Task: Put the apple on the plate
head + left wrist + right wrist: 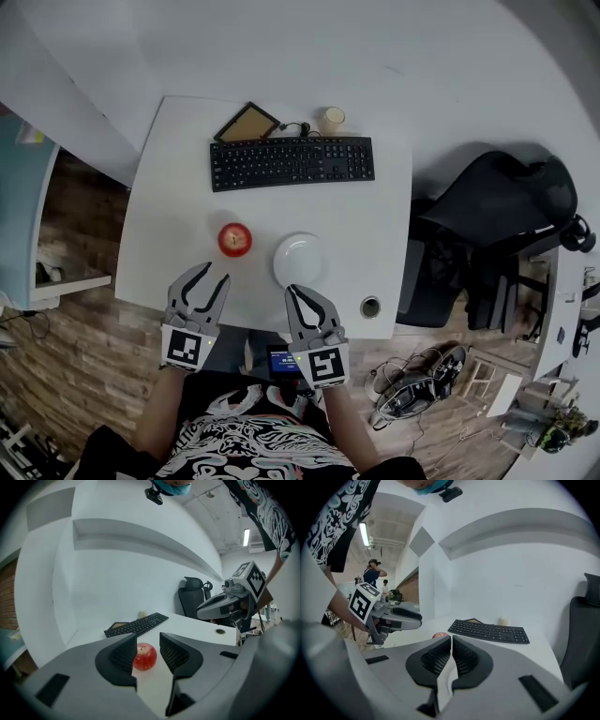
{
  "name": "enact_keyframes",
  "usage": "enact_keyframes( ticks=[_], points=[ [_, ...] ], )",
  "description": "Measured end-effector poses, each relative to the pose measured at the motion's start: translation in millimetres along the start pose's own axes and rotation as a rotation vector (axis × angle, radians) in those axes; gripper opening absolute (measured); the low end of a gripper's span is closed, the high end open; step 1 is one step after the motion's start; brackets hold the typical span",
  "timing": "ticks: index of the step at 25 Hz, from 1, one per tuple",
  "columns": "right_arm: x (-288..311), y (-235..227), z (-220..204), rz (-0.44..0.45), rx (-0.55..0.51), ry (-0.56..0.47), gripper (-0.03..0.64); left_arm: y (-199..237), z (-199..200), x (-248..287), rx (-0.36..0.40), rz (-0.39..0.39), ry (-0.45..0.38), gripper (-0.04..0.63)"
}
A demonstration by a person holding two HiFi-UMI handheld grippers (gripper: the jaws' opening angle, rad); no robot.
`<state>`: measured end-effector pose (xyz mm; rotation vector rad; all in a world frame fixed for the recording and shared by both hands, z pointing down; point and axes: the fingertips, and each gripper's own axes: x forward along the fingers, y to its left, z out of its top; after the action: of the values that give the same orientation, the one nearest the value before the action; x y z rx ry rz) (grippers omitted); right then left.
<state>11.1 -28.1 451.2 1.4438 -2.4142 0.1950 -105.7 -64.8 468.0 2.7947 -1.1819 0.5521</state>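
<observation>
Worrying that the half-spread left claw [148, 637] might clip the apple [144, 656] off-centre and roll it off the surface [190, 622]; right claw [451, 638] is pressed together, empty.

In the right gripper view the apple [439, 634] is nearly all hidden behind the jaws of the right gripper [451, 638] (only a red sliver shows). One jaw of the left gripper [147, 634] covers the apple's left edge in its own view.
</observation>
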Motion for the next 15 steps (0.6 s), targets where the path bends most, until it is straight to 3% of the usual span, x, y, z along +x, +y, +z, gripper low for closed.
enact_keyframes(
  ticks=[2, 5, 15],
  points=[
    [10, 5, -11, 0.019, 0.010, 0.047, 0.032, 1, -13, 4, -0.019, -0.022, 0.036, 0.161],
    [26, 9, -16, 0.044, -0.011, 0.066, 0.032, 7, -19, 13, -0.001, -0.031, -0.002, 0.180],
    [64, 11, -32, 0.058, 0.019, 0.130, 0.032, 25, -51, 37, 0.021, -0.055, 0.092, 0.276]
  ],
)
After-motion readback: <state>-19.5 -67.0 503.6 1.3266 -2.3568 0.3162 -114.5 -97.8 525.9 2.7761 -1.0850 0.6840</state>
